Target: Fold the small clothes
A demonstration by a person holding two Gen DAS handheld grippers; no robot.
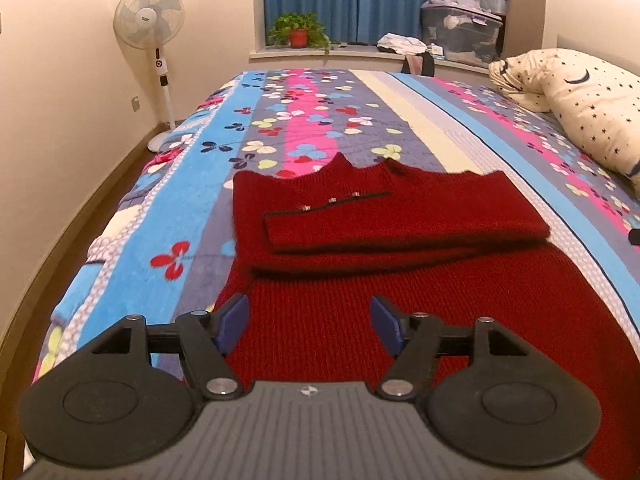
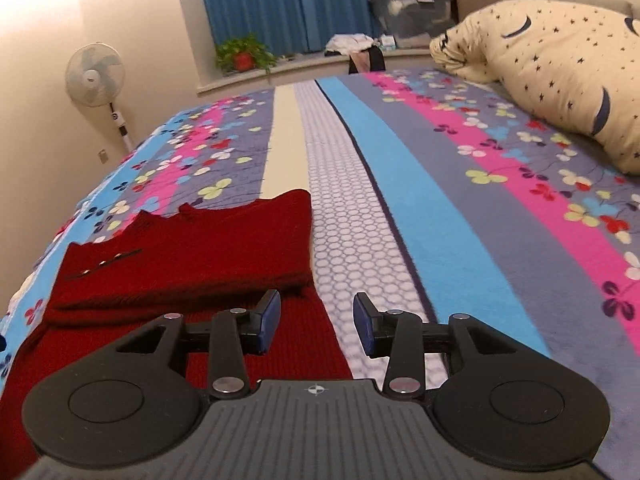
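Observation:
A dark red knit sweater [image 1: 360, 240] lies flat on the bed, collar away from me, with both sleeves folded across its chest; one cuff has small metal buttons [image 1: 332, 200]. My left gripper [image 1: 310, 326] is open and empty, hovering over the sweater's lower left part near its left edge. In the right wrist view the sweater [image 2: 192, 256] lies at the left. My right gripper [image 2: 316, 322] is open and empty above the sweater's right edge, its left finger over the knit and its right finger over the bedspread.
The bed has a striped floral bedspread [image 2: 480, 184]. A cream star-print pillow [image 2: 560, 72] lies at the far right. A standing fan [image 1: 150, 20], a potted plant [image 1: 298, 32] and a storage bin [image 1: 464, 28] stand by the window wall.

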